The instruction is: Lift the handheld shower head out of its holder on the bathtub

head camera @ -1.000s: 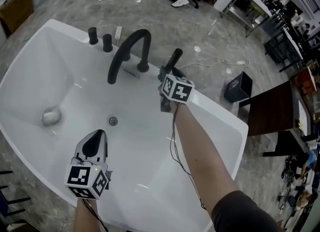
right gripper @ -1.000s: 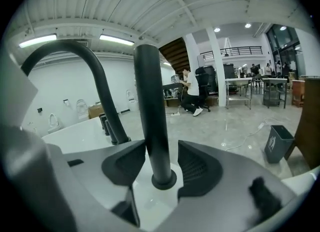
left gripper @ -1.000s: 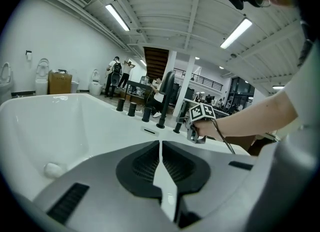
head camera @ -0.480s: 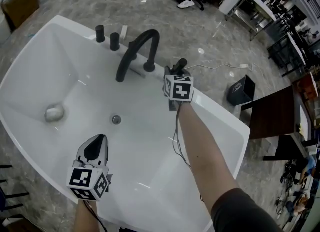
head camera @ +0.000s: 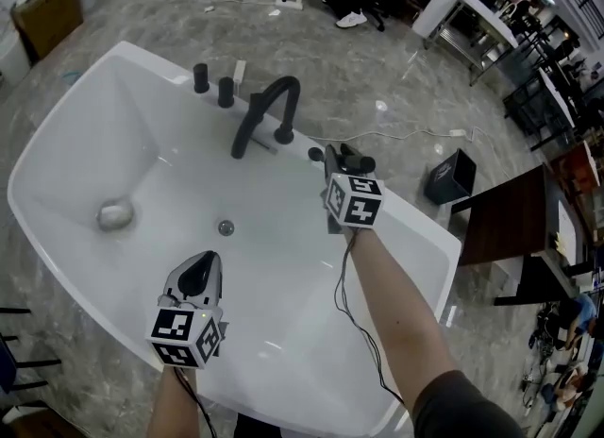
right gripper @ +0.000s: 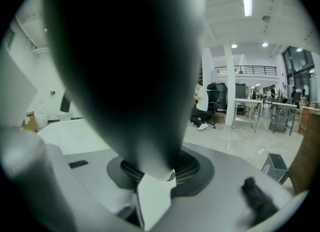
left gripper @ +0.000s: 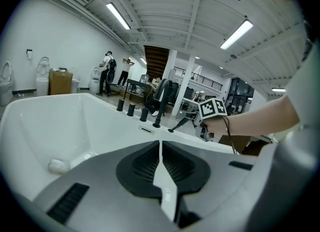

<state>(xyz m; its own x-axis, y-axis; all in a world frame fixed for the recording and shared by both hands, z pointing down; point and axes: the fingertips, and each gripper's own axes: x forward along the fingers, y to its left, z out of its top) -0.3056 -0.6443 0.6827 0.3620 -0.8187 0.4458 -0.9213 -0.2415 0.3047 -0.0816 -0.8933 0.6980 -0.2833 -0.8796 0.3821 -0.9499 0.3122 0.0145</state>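
Shower head [right gripper: 130, 66] sits clamped between the right gripper's [head camera: 342, 162] jaws — just beside its holder [head camera: 314, 154].

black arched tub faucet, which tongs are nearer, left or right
Right. The right tongs, gripping the black handheld shower head, are at the rim just beside the black arched tub faucet; the left tongs are shut over the white bathtub's near side, farther off.

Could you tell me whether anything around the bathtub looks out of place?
A pale, roundish lump lies loose on the bathtub floor, left of the drain; what it is I cannot tell. The handheld shower head is simply clamped in the right gripper.
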